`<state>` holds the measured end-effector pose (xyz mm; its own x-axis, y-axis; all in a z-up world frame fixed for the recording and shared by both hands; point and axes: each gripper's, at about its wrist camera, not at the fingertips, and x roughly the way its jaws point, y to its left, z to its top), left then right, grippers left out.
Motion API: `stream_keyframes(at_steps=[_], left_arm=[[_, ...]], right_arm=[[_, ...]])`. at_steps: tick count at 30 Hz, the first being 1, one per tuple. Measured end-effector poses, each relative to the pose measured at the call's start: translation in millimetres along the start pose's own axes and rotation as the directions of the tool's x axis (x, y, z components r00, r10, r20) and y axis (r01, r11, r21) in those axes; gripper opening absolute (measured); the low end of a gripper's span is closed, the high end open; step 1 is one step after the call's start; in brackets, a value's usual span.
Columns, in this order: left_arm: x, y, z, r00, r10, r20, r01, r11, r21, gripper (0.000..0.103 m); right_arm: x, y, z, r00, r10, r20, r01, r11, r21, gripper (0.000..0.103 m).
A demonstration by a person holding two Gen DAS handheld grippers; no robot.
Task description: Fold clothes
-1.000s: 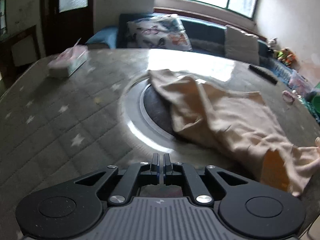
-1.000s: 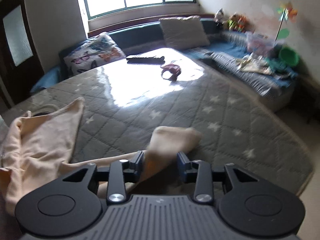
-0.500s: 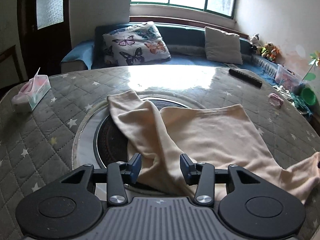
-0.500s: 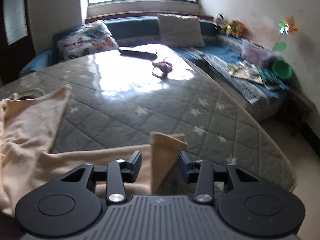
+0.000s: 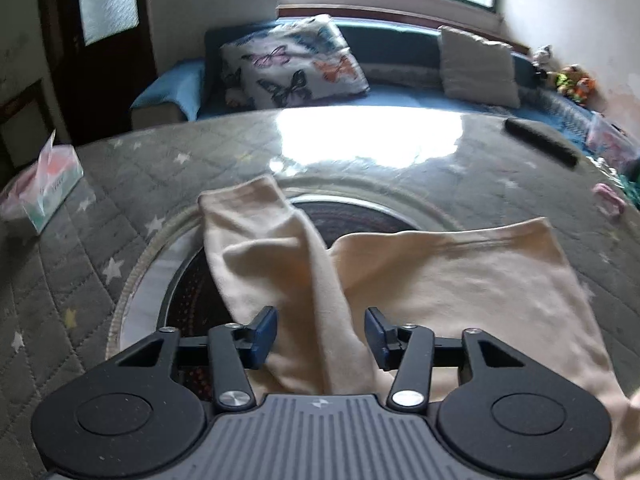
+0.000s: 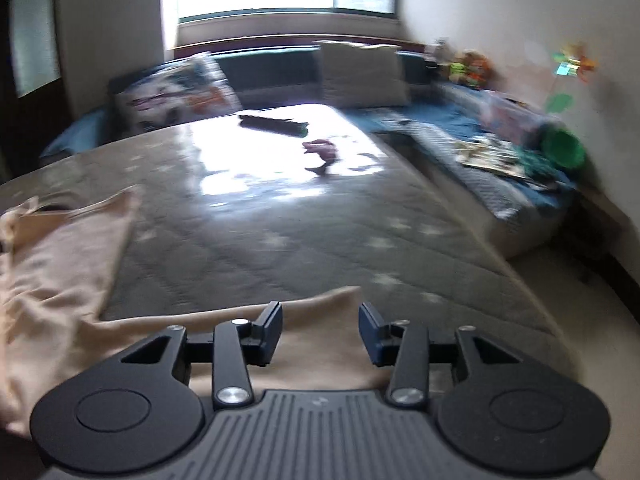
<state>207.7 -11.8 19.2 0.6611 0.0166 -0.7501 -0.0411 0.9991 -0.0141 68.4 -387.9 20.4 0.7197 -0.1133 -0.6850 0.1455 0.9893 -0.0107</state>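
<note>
Left wrist view: the left gripper (image 5: 322,334) sits low in the frame with its two blue-padded jaws spread wide apart, gripping nothing. A cream garment (image 5: 440,280) lies on a round table (image 5: 100,240) covered in grey quilted cloth with white stars. One sleeve (image 5: 260,248) runs from the far left down between the open jaws, with a gap on each side. The body of the garment spreads out to the right and reaches the table's near edge. Under the sleeve is a dark round inset (image 5: 192,288) ringed in pale metal at the table's centre. A tissue box (image 5: 44,188) stands on the table at far left. A black remote (image 5: 540,146) lies at far right, and a small pink item (image 5: 608,198) lies nearer the edge. Behind the table, a blue sofa holds a butterfly cushion (image 5: 292,64) and a plain grey cushion (image 5: 478,68) under a bright window.

Right wrist view, blurred: the right gripper (image 6: 320,334) also has its jaws wide apart and empty. The other sleeve (image 6: 312,320) lies flat on the table just under and between them; whether they touch it cannot be told. The rest of the garment bunches at the left. Farther off on the table are the remote (image 6: 274,124) and the pink item (image 6: 322,154), well apart from the garment.
</note>
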Motion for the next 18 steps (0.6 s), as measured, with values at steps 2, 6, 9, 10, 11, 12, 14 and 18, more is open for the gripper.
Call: stream_keyframes(at_steps=[2,6,9,10,11,12,14,18], left_arm=[[6.0,2.7,-0.3,1.000,0.001,-0.013,-0.001,1.000,-0.010,0.024],[1.6,0.3,-3.5,1.000,0.010,0.005,-0.010,1.000,0.005,0.010],[-5.9,-1.8,-6.4,0.999,0.026,0.032,-0.027,1.000,0.014,0.008],[-9.0,-2.2,-7.2,0.999,0.032,0.041,-0.032,0.999,0.014,0.008],[-12.5,-2.4,-8.0,0.998,0.037,0.049,-0.038,0.999,0.015,0.008],[-16.4,-2.1,-9.1,0.997,0.043,0.059,-0.044,0.999,0.017,0.007],[-23.8,-1.9,-12.1,0.995,0.057,0.077,-0.059,0.998,0.022,0.006],[-37.8,1.5,-18.2,0.992,0.072,0.101,-0.075,0.997,0.020,0.005]], right_arm=[[3.9,11.2,-0.2,0.999,0.033,-0.010,-0.033,0.999,-0.026,0.043],[13.5,26.1,-2.1,0.997,0.065,-0.042,-0.067,0.996,-0.052,0.043],[19.9,34.1,-6.4,0.995,0.073,-0.066,-0.078,0.995,-0.068,0.044],[21.8,36.1,-8.2,0.995,0.073,-0.074,-0.078,0.994,-0.072,0.045],[23.7,38.1,-10.0,0.994,0.072,-0.081,-0.079,0.994,-0.076,0.046],[25.1,39.7,-11.4,0.994,0.071,-0.086,-0.078,0.994,-0.080,0.048],[24.7,40.6,-12.0,0.995,0.062,-0.081,-0.070,0.993,-0.091,0.049],[25.8,42.7,-12.4,0.995,0.056,-0.082,-0.064,0.993,-0.099,0.049]])
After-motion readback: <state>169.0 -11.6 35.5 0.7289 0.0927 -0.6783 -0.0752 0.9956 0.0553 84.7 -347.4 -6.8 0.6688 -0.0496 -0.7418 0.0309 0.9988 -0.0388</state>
